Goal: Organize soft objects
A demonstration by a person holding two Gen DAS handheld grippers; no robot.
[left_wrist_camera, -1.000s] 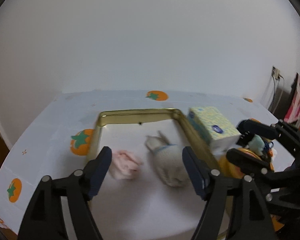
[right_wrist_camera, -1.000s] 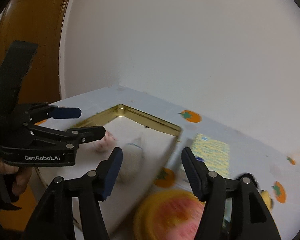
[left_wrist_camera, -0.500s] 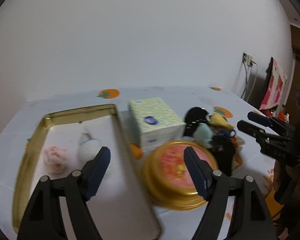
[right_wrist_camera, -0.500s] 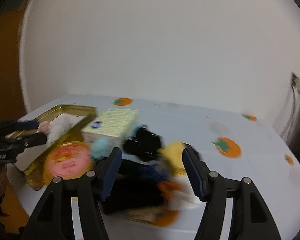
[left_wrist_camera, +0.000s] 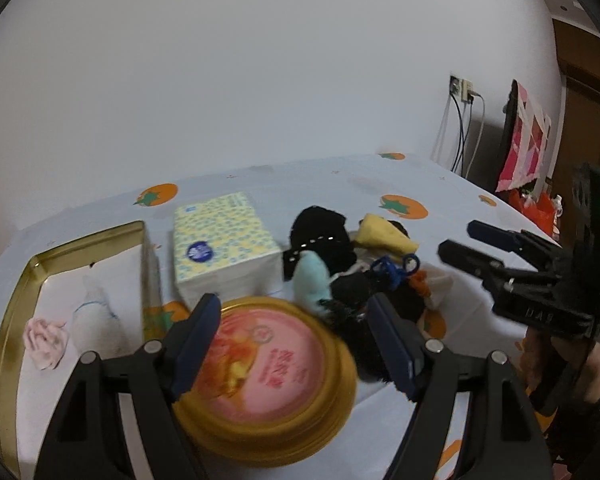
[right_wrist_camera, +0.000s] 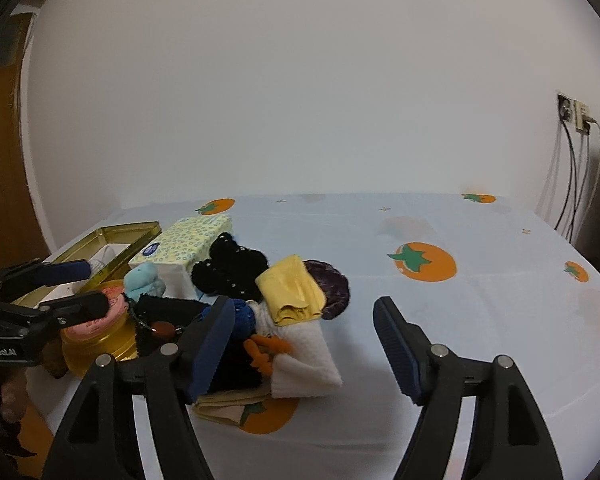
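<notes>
Two tools are in play, both with jaws spread and nothing between them. The left tool (left_wrist_camera: 292,340) hangs over a round gold tin with a pink lid (left_wrist_camera: 268,364) near the front edge of the tabletop (right_wrist_camera: 480,300). The right tool (right_wrist_camera: 304,344), whose jaws have just been opening wider, points at bare cloth beside the heap of soft objects (right_wrist_camera: 260,308), its left finger (right_wrist_camera: 210,344) in front of the heap's near side.

That heap lies toward the tabletop's left half: a black knitted piece (right_wrist_camera: 228,268), a yellow folded cloth (right_wrist_camera: 292,290), a dark purple piece (right_wrist_camera: 332,288), a white waffle cloth (right_wrist_camera: 308,364), a light blue item (left_wrist_camera: 310,280).

Behind it sits a tissue pack (left_wrist_camera: 224,240). At the left edge, a gold rectangular tray (left_wrist_camera: 16,300) holds a pink cloth (left_wrist_camera: 44,342) and a white sock (left_wrist_camera: 94,320).
</notes>
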